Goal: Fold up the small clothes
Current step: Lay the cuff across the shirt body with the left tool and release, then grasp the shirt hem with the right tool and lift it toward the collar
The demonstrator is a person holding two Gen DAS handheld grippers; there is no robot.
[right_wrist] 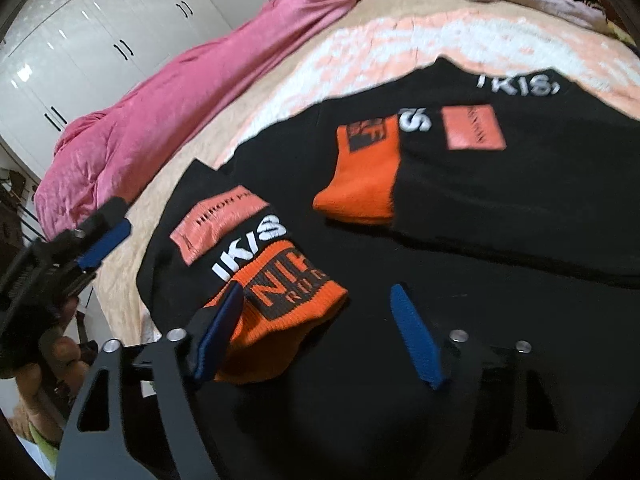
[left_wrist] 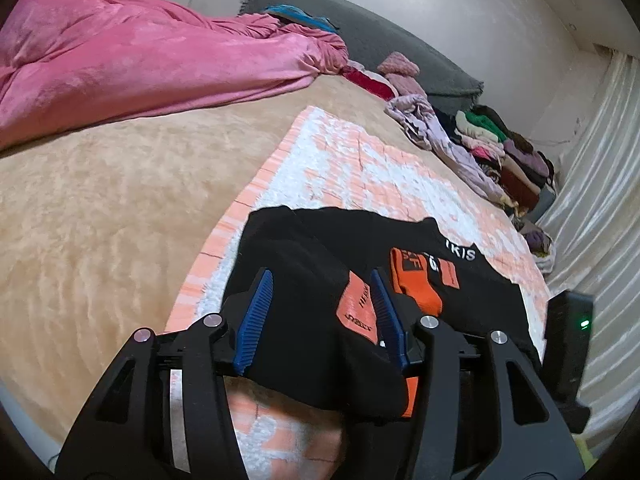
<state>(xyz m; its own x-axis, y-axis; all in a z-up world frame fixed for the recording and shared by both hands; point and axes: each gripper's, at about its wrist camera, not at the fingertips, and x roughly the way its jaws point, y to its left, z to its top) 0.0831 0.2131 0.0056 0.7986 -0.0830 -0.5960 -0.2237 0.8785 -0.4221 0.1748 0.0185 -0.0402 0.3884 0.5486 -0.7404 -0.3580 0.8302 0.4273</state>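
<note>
A black sweatshirt with orange cuffs, white lettering and salmon patches lies spread on a peach and white blanket. In the right wrist view both its sleeves are folded across the body. My left gripper hovers open over the near sleeve, and the black fabric shows between its blue pads without being pinched. My right gripper is open just above the garment. Its left pad is against the near orange cuff, and its right pad is over bare black cloth. The other orange cuff lies farther off.
A pink quilt is bunched along the far left of the beige bed. A row of piled clothes lines the far right by a pale curtain. White wardrobe doors stand behind. A hand holds the left gripper's handle.
</note>
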